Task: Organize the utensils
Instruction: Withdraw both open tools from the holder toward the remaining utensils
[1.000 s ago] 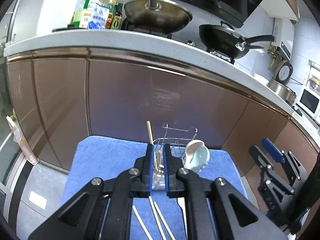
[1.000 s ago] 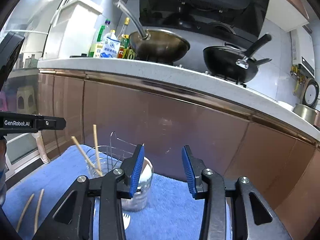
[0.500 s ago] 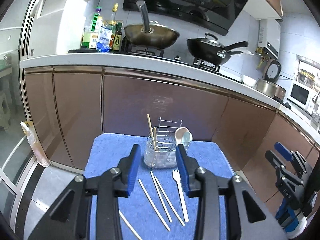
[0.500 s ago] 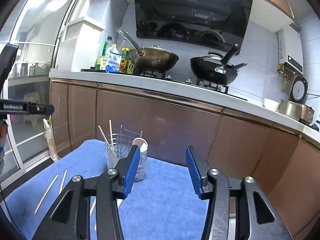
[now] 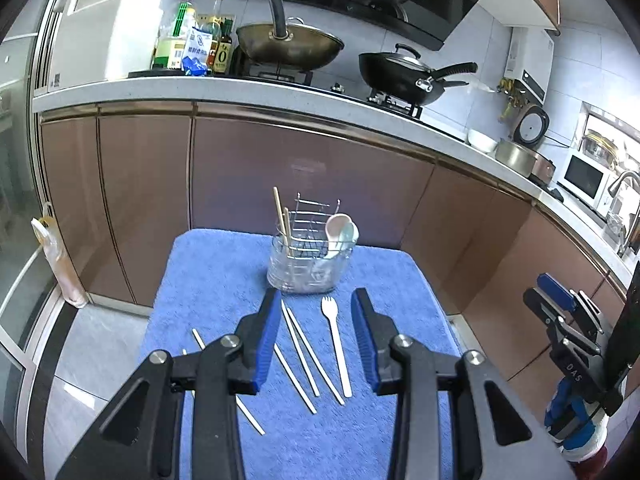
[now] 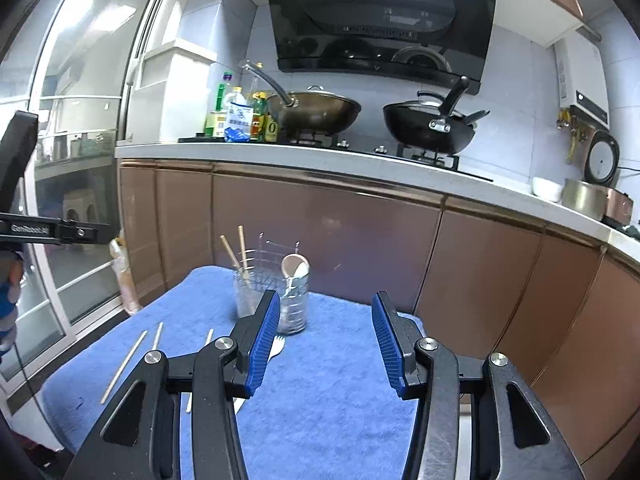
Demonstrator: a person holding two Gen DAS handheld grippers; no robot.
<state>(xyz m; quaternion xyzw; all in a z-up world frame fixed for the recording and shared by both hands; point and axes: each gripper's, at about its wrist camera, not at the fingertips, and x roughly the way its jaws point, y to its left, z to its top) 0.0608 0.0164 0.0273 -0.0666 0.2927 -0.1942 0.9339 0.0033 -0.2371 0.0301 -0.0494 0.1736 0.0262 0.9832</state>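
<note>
A clear utensil holder with a wire rack stands at the far side of a blue towel. It holds two wooden chopsticks and pale spoons. Several loose chopsticks and a white fork lie on the towel in front of it. My left gripper is open and empty, above these loose utensils. My right gripper is open and empty, above the towel to the right; the holder, the fork and chopsticks show in its view.
Brown kitchen cabinets rise right behind the towel, under a counter with a wok, a black pan and bottles. A glass door stands to the left. The towel's edges drop to the floor.
My left gripper let go of a chopstick into the holder, opened and drew back and up. My right gripper also pulled back from the holder, staying open.
</note>
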